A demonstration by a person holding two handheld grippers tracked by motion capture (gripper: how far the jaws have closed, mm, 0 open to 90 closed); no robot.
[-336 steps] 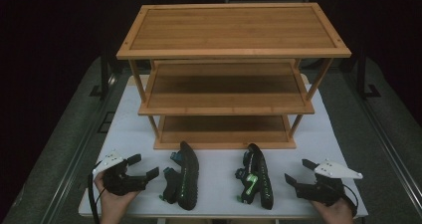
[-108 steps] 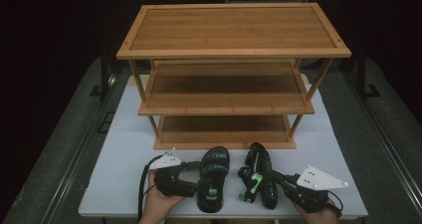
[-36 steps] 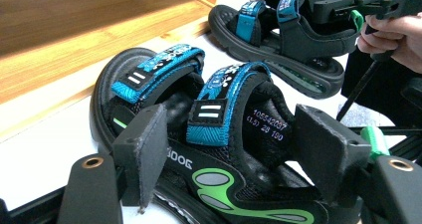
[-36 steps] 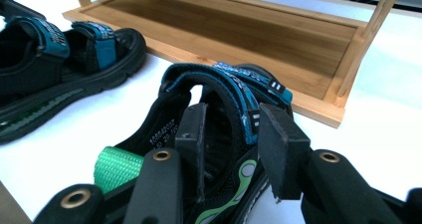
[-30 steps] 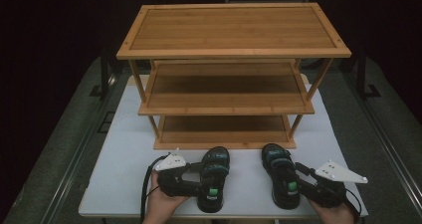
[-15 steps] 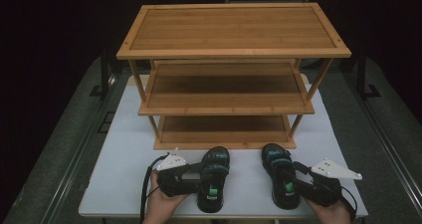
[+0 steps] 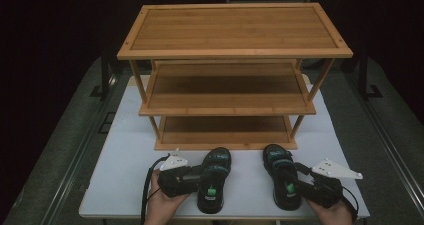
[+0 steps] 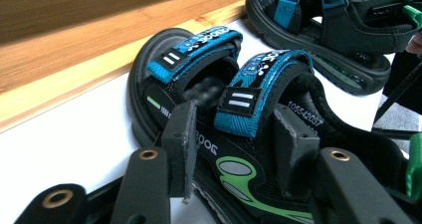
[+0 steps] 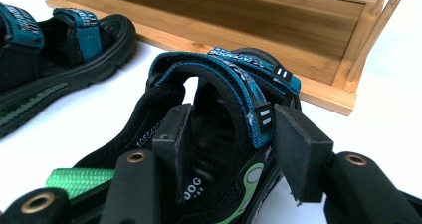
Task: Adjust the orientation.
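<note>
Clamping both sandals by the side strap, toes aimed at 12 o'clock toward the shoe rack (image 7: pixel 225 90), presumably to slide each one straight onto the bottom shelf. Got the left sandal (image 7: pixel 214 182) at 7 o'clock on the surface (image 7: pixel 125 175) and the right sandal (image 7: pixel 282 182) at 5 o'clock, just short of the rack. Just been closing the left hand-held gripper (image 8: pixel 234 139) around the strap wall, can't tell if pressing yet. Pinching the other strap with the right hand-held gripper (image 9: pixel 229 134), opened a touch just now, one pad inside, one outside. Probably grabbing there for a level carry.
</note>
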